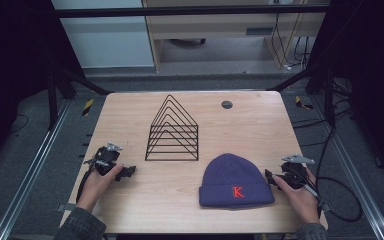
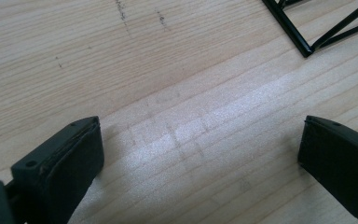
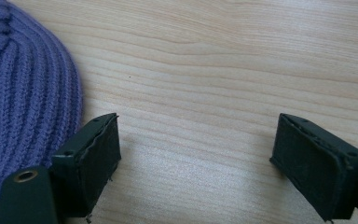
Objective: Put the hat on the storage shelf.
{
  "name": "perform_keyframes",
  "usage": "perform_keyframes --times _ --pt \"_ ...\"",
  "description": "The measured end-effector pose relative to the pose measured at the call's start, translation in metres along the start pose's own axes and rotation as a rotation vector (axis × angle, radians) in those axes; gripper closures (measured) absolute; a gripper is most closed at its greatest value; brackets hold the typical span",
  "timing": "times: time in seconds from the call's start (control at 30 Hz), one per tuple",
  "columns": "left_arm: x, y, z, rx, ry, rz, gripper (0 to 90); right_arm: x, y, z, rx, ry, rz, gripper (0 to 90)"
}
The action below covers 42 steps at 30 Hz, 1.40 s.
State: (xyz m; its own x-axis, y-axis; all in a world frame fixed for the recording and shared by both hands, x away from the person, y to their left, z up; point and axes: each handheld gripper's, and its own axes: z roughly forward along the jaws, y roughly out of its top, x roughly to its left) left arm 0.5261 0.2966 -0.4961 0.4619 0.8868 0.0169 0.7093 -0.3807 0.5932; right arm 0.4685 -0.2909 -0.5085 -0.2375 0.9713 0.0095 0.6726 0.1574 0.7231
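A purple knit beanie [image 1: 236, 181] with a red letter K lies flat near the table's front right; its ribbed edge [image 3: 23, 93] fills the left of the right gripper view. A black wire rack [image 1: 172, 131] of nested triangles stands at the table's middle, and one corner of it [image 2: 307, 32] shows in the left gripper view. My left gripper [image 1: 125, 172] rests low on the table at the front left, open, with bare wood [image 2: 200, 140] between its jaws. My right gripper [image 1: 270, 177] sits just right of the beanie, open and holding nothing [image 3: 196, 154].
The wooden table [image 1: 130, 200] has a small dark round cap [image 1: 226, 104] near its far edge. Black frame struts [image 1: 75, 80] and cables [image 1: 340, 200] run beside the table on both sides. A person's hands hold both grippers near the front edge.
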Motion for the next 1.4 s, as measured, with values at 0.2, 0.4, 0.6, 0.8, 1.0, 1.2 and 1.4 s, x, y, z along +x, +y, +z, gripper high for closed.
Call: perform_keyframes --times 0.2,0.4,0.6,0.8,1.0,1.2,1.4 --pt "-0.001 0.0 0.0 0.01 -0.003 -0.001 0.0 0.0 0.0 0.0 0.0 0.0 -0.005 14.9" --pt "-0.001 0.001 -0.001 0.016 -0.003 0.003 0.0 -0.002 0.0 -0.001 0.0 -0.001 -0.002 20.1" --pt "-0.001 0.0 -0.001 0.013 -0.004 0.002 0.0 -0.004 0.002 -0.006 0.008 -0.009 0.02 20.9" --pt "-0.002 0.0 -0.001 0.017 -0.007 -0.001 0.0 0.013 0.02 -0.013 0.007 0.022 -0.035 29.8" --pt "-0.002 0.0 -0.001 0.013 -0.006 0.004 0.0 0.028 0.047 -0.008 0.05 0.093 -0.114 38.1" --pt "-0.002 -0.001 -0.001 0.01 -0.006 0.003 0.0 0.045 0.078 -0.001 0.099 0.148 -0.179 42.2" --pt "-0.002 0.0 -0.001 0.014 -0.006 0.003 0.0 0.06 0.098 0.011 0.146 0.197 -0.199 47.3"
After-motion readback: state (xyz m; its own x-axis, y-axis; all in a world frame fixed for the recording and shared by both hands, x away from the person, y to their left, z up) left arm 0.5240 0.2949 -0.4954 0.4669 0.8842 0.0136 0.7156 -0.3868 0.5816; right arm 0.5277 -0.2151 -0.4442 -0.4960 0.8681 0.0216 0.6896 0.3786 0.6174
